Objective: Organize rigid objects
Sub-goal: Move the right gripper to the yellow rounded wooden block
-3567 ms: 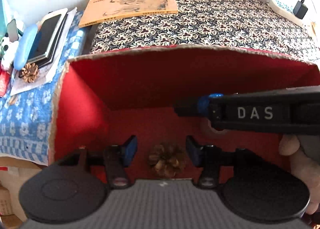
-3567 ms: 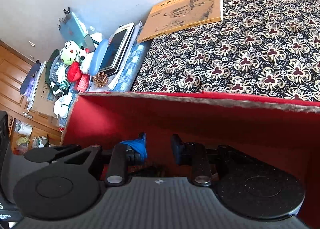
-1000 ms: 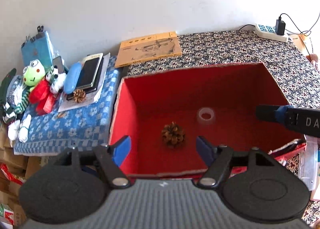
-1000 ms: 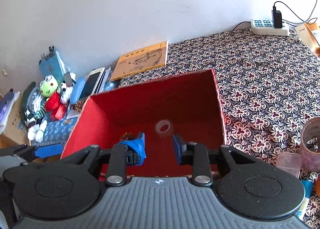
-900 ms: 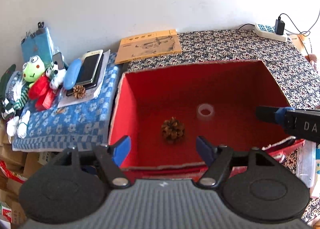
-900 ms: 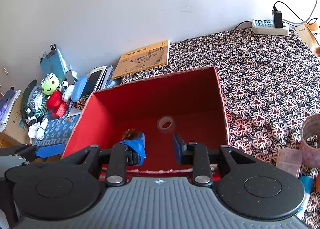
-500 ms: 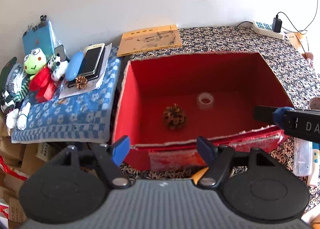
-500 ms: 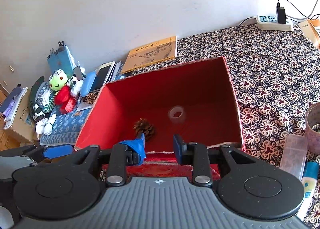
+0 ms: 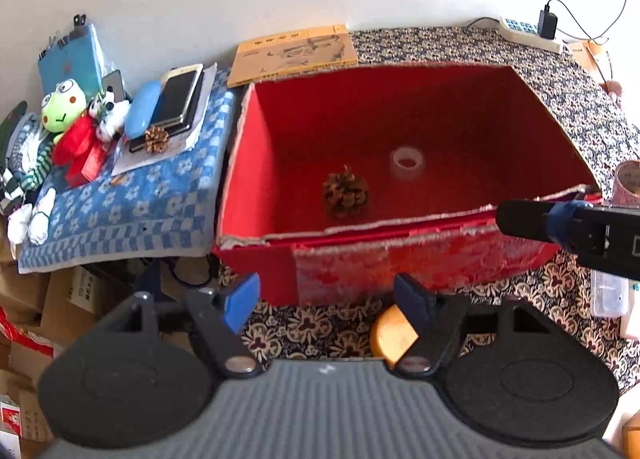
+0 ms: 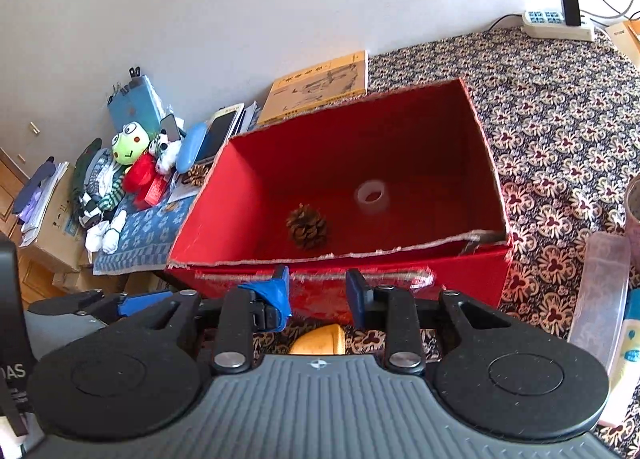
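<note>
place: home; signs: plush frog [image 9: 60, 109]; patterned tablecloth [image 10: 560, 131]; power strip [image 10: 556, 29]

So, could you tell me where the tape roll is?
In both wrist views the tape roll lies on the red box floor, right of the pine cone.

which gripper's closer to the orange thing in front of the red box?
Hard to separate, perhaps left. The orange object sits against the left gripper's right-hand finger; in the right wrist view it lies just below the right gripper's open gap. Neither holds it.

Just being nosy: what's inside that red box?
A pine cone and a clear tape roll sit apart on the floor of the red box. The strip of floor behind its near wall is hidden.
</note>
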Available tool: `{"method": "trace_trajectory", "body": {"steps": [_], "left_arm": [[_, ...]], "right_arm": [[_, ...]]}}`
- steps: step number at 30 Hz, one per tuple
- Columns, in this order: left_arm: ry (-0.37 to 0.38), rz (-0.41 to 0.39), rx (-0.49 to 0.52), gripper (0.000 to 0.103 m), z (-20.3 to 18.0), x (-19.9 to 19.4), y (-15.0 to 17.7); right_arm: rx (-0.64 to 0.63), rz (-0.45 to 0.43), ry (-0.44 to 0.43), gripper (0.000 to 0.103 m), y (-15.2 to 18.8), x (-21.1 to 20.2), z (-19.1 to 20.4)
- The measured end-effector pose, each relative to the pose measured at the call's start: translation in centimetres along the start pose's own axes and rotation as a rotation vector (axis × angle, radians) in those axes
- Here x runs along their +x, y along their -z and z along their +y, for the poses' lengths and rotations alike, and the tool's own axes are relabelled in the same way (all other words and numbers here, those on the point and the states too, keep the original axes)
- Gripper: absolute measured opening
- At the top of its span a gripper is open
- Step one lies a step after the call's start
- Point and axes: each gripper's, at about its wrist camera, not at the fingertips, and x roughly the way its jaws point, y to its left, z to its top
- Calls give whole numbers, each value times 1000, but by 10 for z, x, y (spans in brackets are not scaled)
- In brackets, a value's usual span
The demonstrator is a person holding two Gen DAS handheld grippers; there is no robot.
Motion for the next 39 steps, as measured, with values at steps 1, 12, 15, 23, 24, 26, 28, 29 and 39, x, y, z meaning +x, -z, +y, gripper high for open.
{"method": "trace_trajectory", "body": {"steps": [1, 12, 15, 23, 24, 26, 28, 29, 39], "left_arm": [[1, 6, 0, 76, 0, 2, 2], [9, 64, 3, 76, -2, 18, 14], [12, 83, 0, 76, -2, 23, 17], [78, 110, -31, 76, 5, 40, 34], [95, 109, -38, 76, 6, 43, 37], [135, 111, -51, 76, 8, 49, 45], [172, 116, -52, 76, 8, 56, 53], [184, 117, -52, 76, 5, 58, 56], [291, 101, -64, 79, -8, 77, 66]], "right_arm": [[1, 6, 1, 13, 1, 1, 0], [13, 79, 0, 13, 13, 16, -5], [21, 100, -3, 13, 17, 20, -8], [68, 144, 10, 13, 24, 29, -26], [76, 150, 7, 13, 25, 30, -28], [95, 168, -3, 13, 27, 33, -33], [113, 189, -17, 13, 29, 37, -37], [120, 199, -25, 13, 31, 40, -39], [69, 260, -116, 14, 31, 71, -28]]}}
